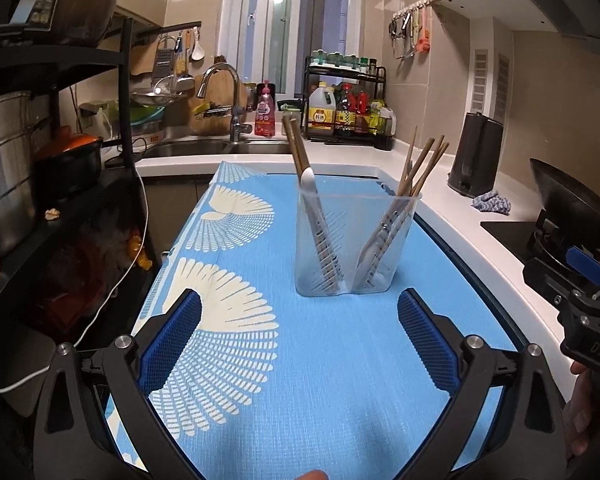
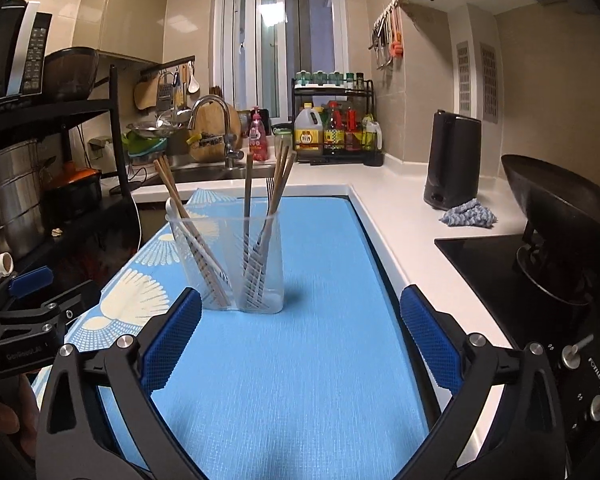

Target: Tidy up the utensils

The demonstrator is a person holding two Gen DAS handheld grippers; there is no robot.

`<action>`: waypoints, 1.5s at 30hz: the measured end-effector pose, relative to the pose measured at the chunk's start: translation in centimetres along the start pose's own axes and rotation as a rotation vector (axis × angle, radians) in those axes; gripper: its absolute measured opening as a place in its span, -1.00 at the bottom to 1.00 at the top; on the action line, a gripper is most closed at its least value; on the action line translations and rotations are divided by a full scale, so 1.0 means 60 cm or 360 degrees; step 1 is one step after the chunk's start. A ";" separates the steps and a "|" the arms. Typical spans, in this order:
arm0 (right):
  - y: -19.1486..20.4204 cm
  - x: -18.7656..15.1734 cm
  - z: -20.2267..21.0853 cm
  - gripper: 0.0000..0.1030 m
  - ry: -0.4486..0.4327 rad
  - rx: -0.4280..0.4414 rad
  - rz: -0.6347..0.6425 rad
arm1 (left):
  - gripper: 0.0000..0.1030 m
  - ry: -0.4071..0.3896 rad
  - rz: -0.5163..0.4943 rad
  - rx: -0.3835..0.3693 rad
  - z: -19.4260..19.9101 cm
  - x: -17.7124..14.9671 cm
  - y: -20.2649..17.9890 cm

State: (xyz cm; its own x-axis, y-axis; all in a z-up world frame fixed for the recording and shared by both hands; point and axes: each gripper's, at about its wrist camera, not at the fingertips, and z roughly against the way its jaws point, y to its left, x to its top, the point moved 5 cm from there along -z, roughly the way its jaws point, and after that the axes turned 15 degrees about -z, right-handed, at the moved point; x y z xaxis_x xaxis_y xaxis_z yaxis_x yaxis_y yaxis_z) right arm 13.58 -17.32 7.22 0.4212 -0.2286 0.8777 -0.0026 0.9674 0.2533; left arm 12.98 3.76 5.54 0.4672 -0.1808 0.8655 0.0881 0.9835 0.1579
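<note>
A clear plastic utensil holder (image 1: 352,248) (image 2: 236,264) with two compartments stands on a blue mat (image 1: 300,360) (image 2: 292,360). One compartment holds wooden chopsticks (image 1: 296,148) and a white spoon (image 1: 308,180). The other holds several chopsticks (image 1: 424,168) (image 2: 282,176) and a fork (image 2: 269,192). My left gripper (image 1: 300,312) is open and empty, a short way in front of the holder. My right gripper (image 2: 300,308) is open and empty too, with the holder ahead and to its left. Each gripper shows at the edge of the other's view.
A white counter (image 2: 400,200) runs along the right with a black kettle (image 2: 454,160), a blue cloth (image 2: 468,214) and a wok (image 2: 560,200) on a stove. A sink with a tap (image 1: 224,80) and a bottle rack (image 1: 346,108) lie behind. A black shelf (image 1: 60,140) stands left.
</note>
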 end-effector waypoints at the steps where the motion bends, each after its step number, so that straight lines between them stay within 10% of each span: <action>1: -0.001 -0.003 -0.001 0.89 -0.0004 -0.0003 -0.0005 | 0.86 -0.0001 0.0023 0.0001 -0.001 -0.006 0.003; 45: -0.023 -0.041 -0.040 0.90 0.0074 -0.0057 0.0012 | 0.86 0.0017 0.0028 -0.0055 -0.034 -0.046 -0.035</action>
State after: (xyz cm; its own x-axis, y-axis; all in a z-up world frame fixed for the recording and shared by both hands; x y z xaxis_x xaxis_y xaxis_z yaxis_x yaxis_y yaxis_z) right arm 14.75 -17.83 3.71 0.4627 -0.2166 0.8596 0.0261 0.9726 0.2310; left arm 13.31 2.20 1.83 0.4784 -0.1638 0.8627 0.1104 0.9859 0.1260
